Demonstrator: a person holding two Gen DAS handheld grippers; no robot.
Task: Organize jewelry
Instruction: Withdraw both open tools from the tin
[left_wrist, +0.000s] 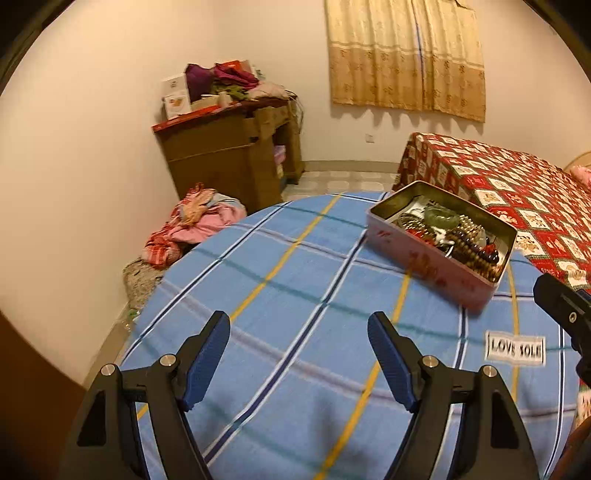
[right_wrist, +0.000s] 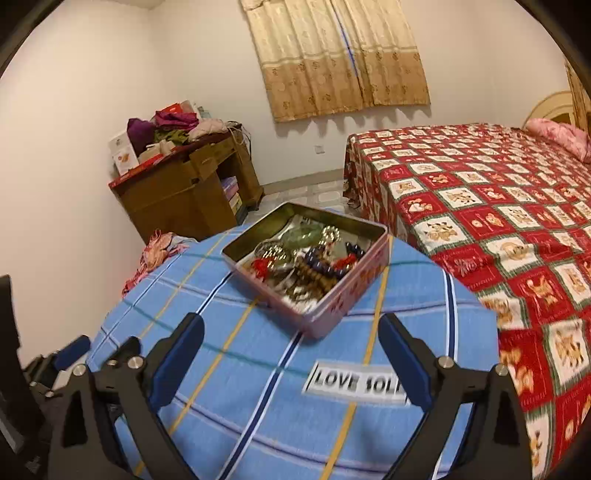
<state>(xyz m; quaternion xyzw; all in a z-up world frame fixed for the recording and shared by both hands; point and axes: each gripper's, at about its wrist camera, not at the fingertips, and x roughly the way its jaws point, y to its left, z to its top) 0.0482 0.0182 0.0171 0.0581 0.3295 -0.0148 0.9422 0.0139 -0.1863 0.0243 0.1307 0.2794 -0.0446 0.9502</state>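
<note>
- Your left hand-held gripper (left_wrist: 299, 328) stands released: its two blue-padded fingers (left_wrist: 207, 360) are spread apart with nothing between them, above bare checked cloth.
- Your right hand-held gripper (right_wrist: 291, 330) is likewise released, jaws spread wide and empty; the white label (right_wrist: 356, 382) reading "LOVE SOLE" lies on the cloth between its fingers.
- In the left wrist view, a black part of your right hand-held gripper enters at the right edge, just beside that label.
- The worktop (right_wrist: 258, 424) is covered with a blue cloth crossed by white, navy and yellow lines.
- The tin (right_wrist: 364, 273), a pink rectangular box with red flower prints and no lid on it, sits on the far part of the worktop, ahead of both grippers and touched by neither.
- The jewelry (right_wrist: 314, 258) lies heaped inside the tin: brown and dark beaded strings, a green bangle, gold-toned rings and red pieces, tangled together. You cannot separate single items beyond that.
- Behind the worktop on the right stands a bed (right_wrist: 498, 206) with a red patchwork cover and a pink pillow (right_wrist: 561, 138).
- At the far wall stands a wooden cabinet (left_wrist: 229, 158) piled with clothes and boxes, a curtain (left_wrist: 406, 55) hangs above, and a clothes heap (left_wrist: 192, 225) lies on the floor.
</note>
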